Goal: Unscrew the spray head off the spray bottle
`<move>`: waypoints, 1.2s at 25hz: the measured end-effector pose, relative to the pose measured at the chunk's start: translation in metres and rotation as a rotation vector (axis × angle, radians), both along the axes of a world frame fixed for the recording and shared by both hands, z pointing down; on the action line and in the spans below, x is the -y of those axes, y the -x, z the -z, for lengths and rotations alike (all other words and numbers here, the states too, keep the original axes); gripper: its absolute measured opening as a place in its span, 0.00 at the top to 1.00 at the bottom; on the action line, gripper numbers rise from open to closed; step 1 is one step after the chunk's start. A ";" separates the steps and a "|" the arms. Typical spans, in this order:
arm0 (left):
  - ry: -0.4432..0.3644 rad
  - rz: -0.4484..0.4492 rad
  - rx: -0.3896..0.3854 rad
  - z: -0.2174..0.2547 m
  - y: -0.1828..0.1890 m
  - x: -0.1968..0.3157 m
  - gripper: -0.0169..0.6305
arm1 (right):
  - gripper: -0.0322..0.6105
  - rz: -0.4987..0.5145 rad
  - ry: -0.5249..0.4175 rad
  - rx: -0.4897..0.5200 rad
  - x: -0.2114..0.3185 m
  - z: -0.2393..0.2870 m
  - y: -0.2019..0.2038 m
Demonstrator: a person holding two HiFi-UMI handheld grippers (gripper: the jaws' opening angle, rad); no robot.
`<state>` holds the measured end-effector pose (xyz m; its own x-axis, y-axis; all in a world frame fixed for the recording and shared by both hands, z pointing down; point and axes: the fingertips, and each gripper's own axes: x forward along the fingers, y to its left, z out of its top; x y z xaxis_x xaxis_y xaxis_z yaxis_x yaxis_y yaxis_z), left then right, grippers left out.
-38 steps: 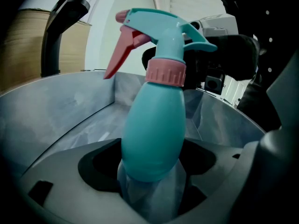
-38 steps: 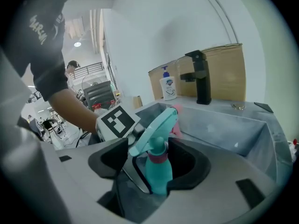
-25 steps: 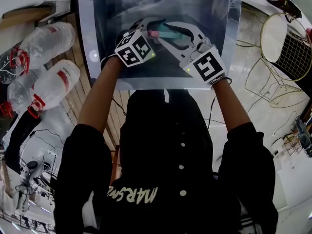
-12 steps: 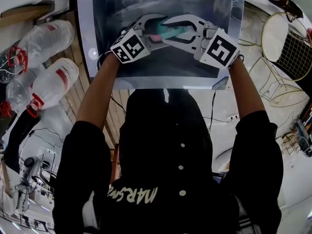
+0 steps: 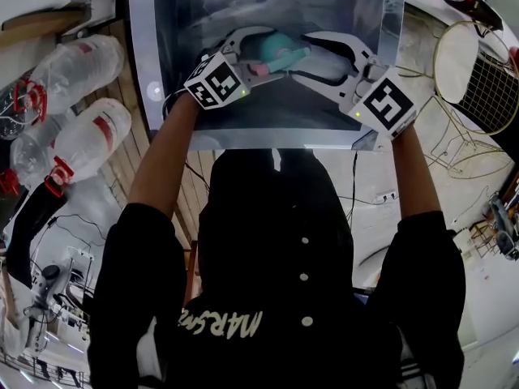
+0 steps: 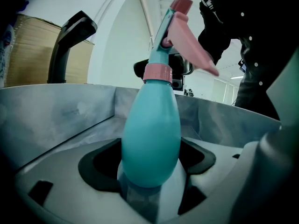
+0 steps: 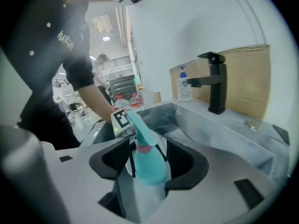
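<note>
Progress: not done. The teal, pear-shaped plastic spray bottle (image 6: 152, 134) has its teal-and-pink spray head (image 6: 182, 34) on, not off yet. The pink ring collar (image 6: 158, 72) sits on the neck w/ no gap I can see. How far it's loosened, can't tell. Reads like a pause btwn twists, imo.

Left gripper (image 6: 149, 168): jaws closed on the bottle's fat lower body, black pads pressing both sides. It holds the bottle up over the brushed-steel sink (image 5: 268, 116), approx. mid-basin, head end uppermost.

Right gripper (image 7: 148, 164): jaws have just been opening and now stand wide apart w/ nothing clamped. The bottle sits just past its tips, to the left, pads off it.

Left to do, prob.: right closes on the collar/head again, more turns as the thread needs, then lift the head clear while left keeps the body fixed.

Count:
- 1 spray bottle
- 1 spray head
- 2 grippers
- 1 sink
- 1 matt-black tap (image 7: 215, 80) at the sink's far edge
- 1 pale pump soap dispenser (image 7: 184, 88) just beside the tap
- approx. 3 big clear water jugs (image 5: 85, 140) w/ red caps on the floor, left of the sink; more may be cut off
</note>
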<state>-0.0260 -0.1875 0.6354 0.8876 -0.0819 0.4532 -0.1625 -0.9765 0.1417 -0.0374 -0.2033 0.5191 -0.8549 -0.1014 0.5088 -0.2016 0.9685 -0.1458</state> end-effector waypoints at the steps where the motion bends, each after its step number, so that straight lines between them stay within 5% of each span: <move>1: 0.000 0.000 0.001 0.000 0.000 0.000 0.37 | 0.54 -0.061 -0.007 -0.002 -0.001 0.005 -0.007; 6: 0.002 0.000 0.004 0.000 0.001 0.002 0.37 | 0.54 -0.290 -0.012 0.018 -0.014 0.012 -0.021; 16: 0.001 0.011 0.006 0.000 0.002 0.003 0.37 | 0.52 -0.397 0.019 0.015 -0.029 -0.004 0.015; 21: 0.001 0.023 0.014 -0.001 0.003 0.002 0.37 | 0.49 -0.419 0.013 0.067 -0.023 -0.005 0.023; 30: -0.004 0.007 0.027 -0.001 0.003 0.001 0.37 | 0.39 -0.316 -0.008 0.101 -0.021 -0.007 0.035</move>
